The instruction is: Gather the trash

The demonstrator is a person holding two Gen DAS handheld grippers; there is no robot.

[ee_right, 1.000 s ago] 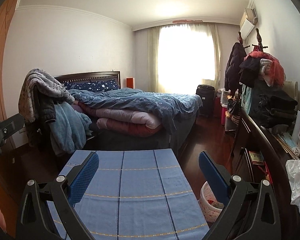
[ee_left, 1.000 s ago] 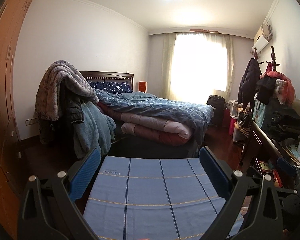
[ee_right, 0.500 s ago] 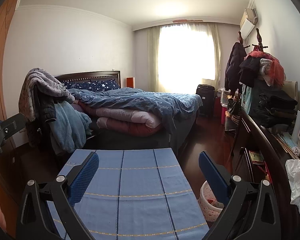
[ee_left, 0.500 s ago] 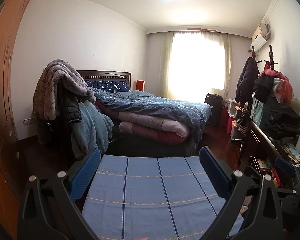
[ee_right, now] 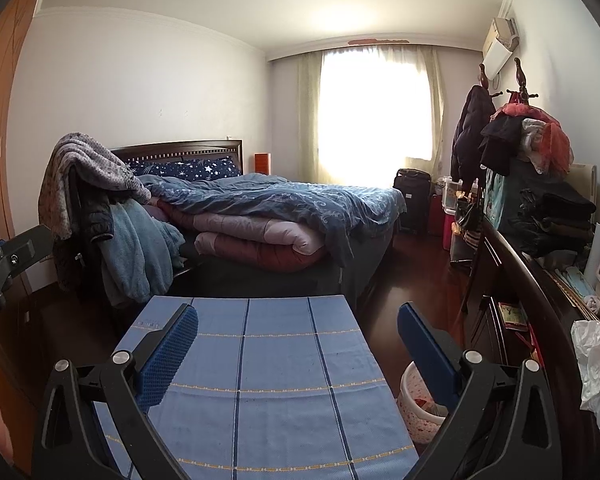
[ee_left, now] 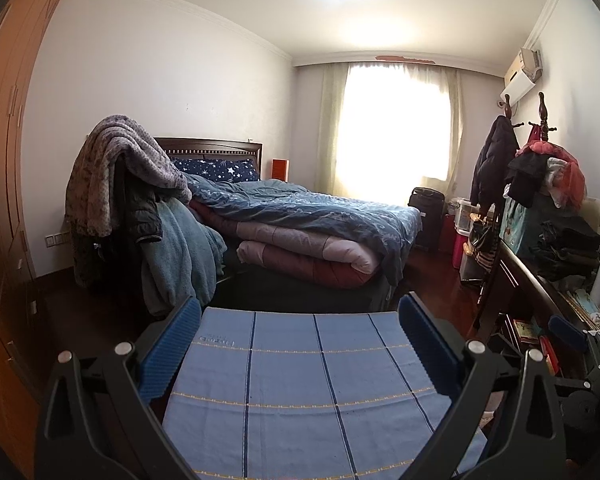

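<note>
My left gripper (ee_left: 300, 344) is open and empty, held above a table with a blue striped cloth (ee_left: 300, 392). My right gripper (ee_right: 298, 348) is also open and empty above the same cloth (ee_right: 260, 380). A small patterned waste bin (ee_right: 418, 412) stands on the floor right of the table, under my right finger. A crumpled white plastic bag (ee_right: 594, 364) lies on the dark cabinet at the right edge. The right gripper's blue pad also shows in the left wrist view (ee_left: 568, 332). No trash shows on the cloth.
A bed (ee_left: 300, 216) with blue and pink quilts fills the middle of the room. A chair draped with blankets (ee_left: 140, 208) stands left. A dark cabinet (ee_right: 520, 280) with clothes runs along the right wall. A wooden wardrobe (ee_left: 0, 200) is at left.
Both views have shifted slightly; the cameras have tilted up and drifted a little. Both grippers stay open and empty.
</note>
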